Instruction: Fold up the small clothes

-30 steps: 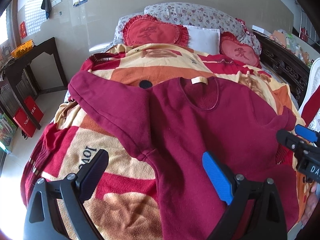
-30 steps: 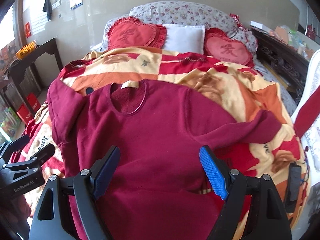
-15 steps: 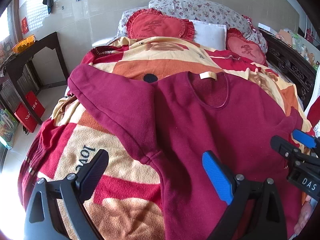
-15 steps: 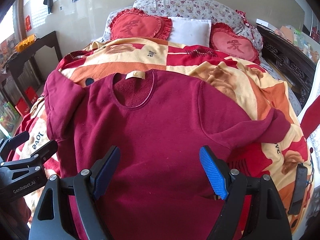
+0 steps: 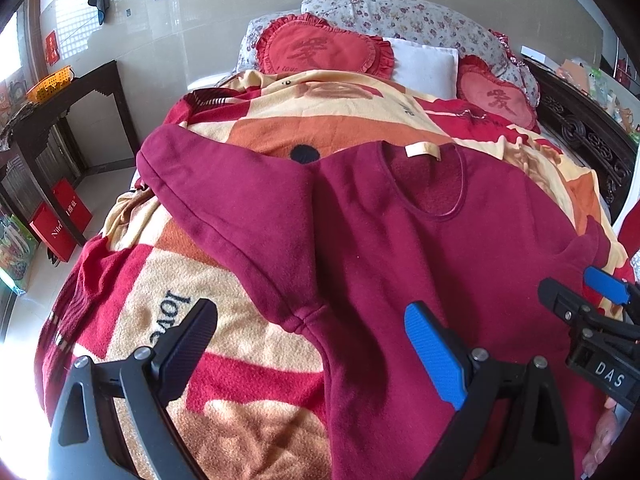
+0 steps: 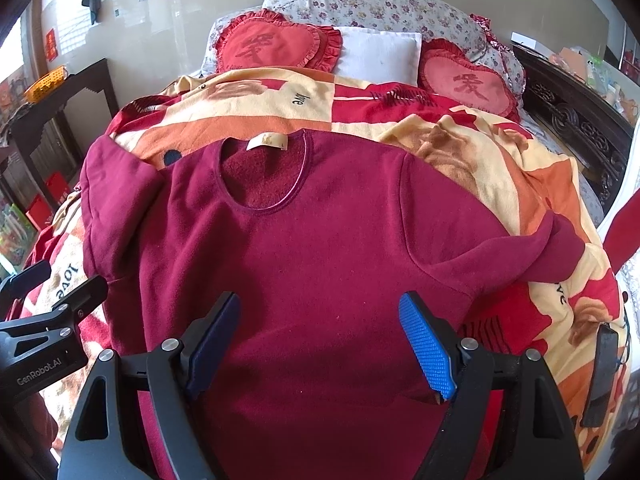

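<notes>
My left gripper (image 5: 310, 342) is spread wide, nothing btwn the fingers, hovering over the sweater's (image 5: 420, 264) armpit seam. Right gripper (image 6: 320, 336) is spread too, above the chest. Sweater lies face-up on the blanket (image 6: 360, 100), collar away from me. One sleeve (image 5: 224, 200) runs up-left, the other sleeve (image 6: 520, 252) out right. Pillows (image 6: 380, 56) far ahead.
</notes>
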`<state>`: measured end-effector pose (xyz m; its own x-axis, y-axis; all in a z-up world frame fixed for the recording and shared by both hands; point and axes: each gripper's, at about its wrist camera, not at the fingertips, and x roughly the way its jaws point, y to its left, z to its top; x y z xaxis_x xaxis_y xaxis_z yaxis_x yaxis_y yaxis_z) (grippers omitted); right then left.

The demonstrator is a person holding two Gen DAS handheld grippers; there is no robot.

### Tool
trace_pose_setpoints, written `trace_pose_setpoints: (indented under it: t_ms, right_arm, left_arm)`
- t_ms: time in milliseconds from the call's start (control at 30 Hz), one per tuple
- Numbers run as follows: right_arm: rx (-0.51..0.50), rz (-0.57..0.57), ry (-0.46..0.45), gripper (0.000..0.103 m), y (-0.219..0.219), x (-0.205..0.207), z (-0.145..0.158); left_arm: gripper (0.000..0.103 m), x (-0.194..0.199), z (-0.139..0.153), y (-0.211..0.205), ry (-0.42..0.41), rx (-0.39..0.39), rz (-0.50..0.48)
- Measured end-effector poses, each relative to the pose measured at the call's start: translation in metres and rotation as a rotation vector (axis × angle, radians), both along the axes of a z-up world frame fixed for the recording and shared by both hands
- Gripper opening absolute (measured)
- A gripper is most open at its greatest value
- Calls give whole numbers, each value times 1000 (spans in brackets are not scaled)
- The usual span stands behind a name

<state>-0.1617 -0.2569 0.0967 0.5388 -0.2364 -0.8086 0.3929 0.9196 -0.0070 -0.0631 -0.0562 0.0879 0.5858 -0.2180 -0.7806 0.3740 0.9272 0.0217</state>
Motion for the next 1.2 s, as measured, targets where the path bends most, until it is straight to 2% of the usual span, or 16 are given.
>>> trace_pose_setpoints:
  t_ms: [500, 1200]
  right_arm:
    - [13, -18, 2, 64, -3, 0, -1]
    - [35, 17, 27, 64, 10, 41, -18]
  left_arm:
    - [97, 1, 0, -3, -2, -8, 4]
    - [97, 47, -12, 17, 34, 2, 65]
